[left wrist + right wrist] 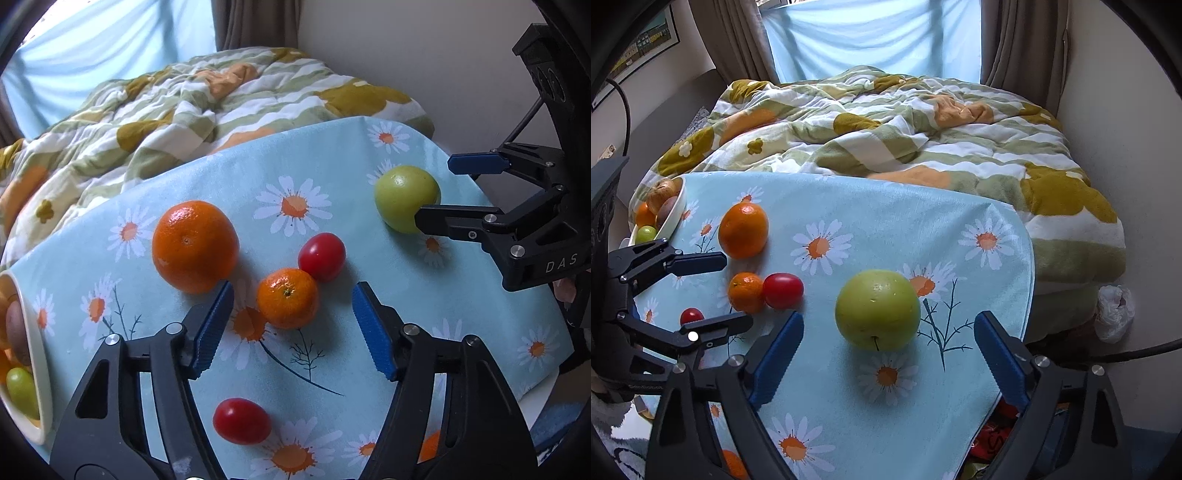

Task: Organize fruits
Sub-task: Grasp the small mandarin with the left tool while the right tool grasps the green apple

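On the daisy tablecloth lie a large orange [195,245] [743,229], a small mandarin [287,298] [746,292], two red tomatoes [321,256] [242,420] [783,290] [691,316] and a green apple [406,198] [877,309]. My left gripper [293,295] is open, its blue pads either side of the mandarin just in front. My right gripper [888,325] is open around the apple without touching it; it also shows in the left wrist view [436,190].
A white bowl [35,354] [674,218] with several fruits stands at the table's left edge. A rumpled quilted bed [905,125] lies beyond the table. The table's right edge [1028,280] drops off beside the apple. A white bag [1113,312] lies on the floor.
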Demonstrator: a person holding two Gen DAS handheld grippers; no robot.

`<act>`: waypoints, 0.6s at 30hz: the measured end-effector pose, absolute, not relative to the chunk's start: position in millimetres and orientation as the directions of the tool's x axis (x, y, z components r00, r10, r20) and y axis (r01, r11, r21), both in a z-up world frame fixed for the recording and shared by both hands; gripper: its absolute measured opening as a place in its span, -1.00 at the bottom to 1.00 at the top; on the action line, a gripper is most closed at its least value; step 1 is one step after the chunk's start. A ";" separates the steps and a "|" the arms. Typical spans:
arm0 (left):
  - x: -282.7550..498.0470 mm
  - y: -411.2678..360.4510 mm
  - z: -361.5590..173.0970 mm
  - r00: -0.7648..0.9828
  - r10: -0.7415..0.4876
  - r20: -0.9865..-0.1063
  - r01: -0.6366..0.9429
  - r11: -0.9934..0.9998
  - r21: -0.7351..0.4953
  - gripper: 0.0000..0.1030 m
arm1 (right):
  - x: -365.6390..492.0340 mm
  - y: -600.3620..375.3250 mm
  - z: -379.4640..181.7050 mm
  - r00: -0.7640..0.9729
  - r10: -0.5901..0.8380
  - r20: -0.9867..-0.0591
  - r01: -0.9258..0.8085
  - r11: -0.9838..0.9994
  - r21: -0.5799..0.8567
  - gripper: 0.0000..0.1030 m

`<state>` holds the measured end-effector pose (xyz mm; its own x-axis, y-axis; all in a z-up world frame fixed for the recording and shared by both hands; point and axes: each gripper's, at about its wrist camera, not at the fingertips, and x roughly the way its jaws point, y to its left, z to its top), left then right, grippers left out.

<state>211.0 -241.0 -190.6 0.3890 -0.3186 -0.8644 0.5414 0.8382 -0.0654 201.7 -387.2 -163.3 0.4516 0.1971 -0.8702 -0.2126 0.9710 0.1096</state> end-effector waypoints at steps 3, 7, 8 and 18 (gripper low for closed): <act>212.5 -242.4 -194.2 0.382 -0.313 -0.870 0.545 0.836 -0.062 0.24 | 204.3 -388.7 -167.1 0.446 0.200 -0.873 -0.215 0.970 0.112 0.69; 213.1 -243.9 -200.8 0.359 -0.295 -0.886 0.552 0.832 -0.054 -0.07 | 206.6 -390.5 -170.2 0.438 0.203 -0.875 -0.214 0.970 0.118 0.69; 212.2 -243.1 -202.4 0.357 -0.288 -0.889 0.552 0.832 -0.048 -0.14 | 206.4 -390.5 -170.4 0.437 0.204 -0.876 -0.216 0.969 0.118 0.68; 208.1 -240.4 -202.3 0.372 -0.286 -0.883 0.553 0.832 -0.036 -0.15 | 211.6 -385.3 -179.0 0.406 0.221 -0.887 -0.238 0.962 0.131 0.40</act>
